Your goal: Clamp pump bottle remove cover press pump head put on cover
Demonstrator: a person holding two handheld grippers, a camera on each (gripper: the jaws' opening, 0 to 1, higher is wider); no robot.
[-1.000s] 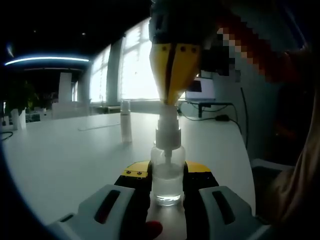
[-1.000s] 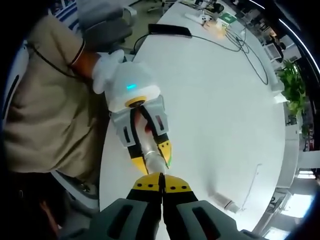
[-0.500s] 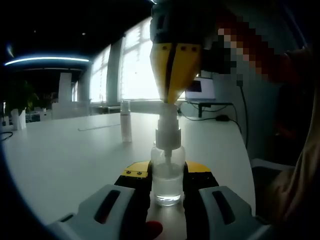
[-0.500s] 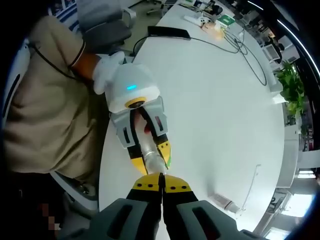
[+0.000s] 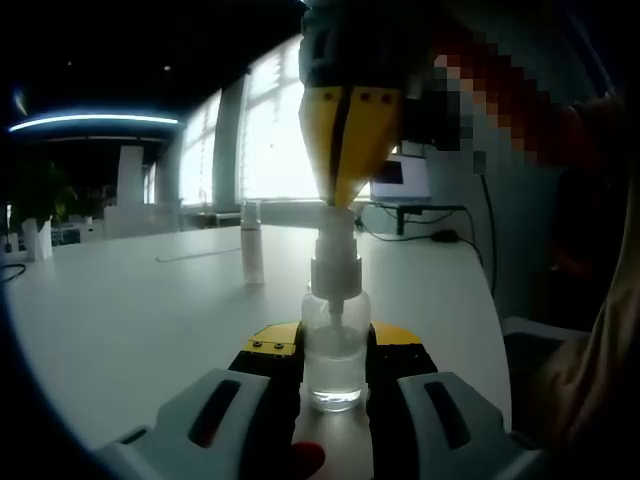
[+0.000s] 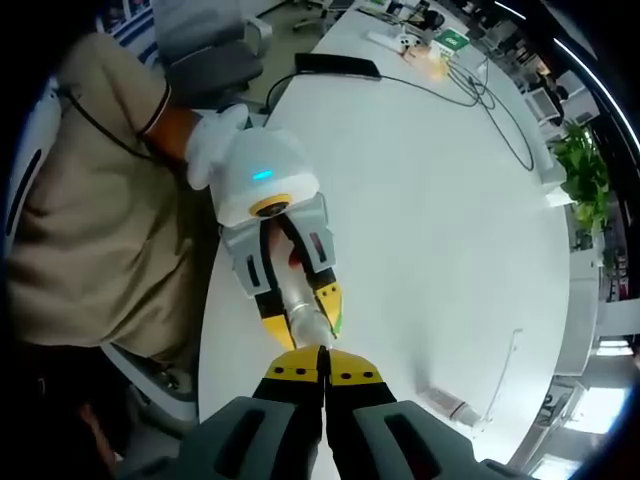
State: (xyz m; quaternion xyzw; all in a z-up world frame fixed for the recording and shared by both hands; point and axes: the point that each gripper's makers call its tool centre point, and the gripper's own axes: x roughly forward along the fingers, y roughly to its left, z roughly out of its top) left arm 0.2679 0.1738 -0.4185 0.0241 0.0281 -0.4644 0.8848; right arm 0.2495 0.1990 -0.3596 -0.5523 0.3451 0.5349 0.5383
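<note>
On the white table (image 5: pixel 140 310), the clear cover (image 5: pixel 251 243) stands upright to the left, well apart from the pump bottle (image 5: pixel 334 350). The left gripper (image 5: pixel 334 365) has its jaws clamped on the bottle's clear body, holding it upright. Above it, the right gripper (image 5: pixel 341 190) points down with jaws pressed together, tip touching the pump head (image 5: pixel 335 255). In the right gripper view, the right gripper (image 6: pixel 322 372) meets the bottle (image 6: pixel 303 310) from above.
</note>
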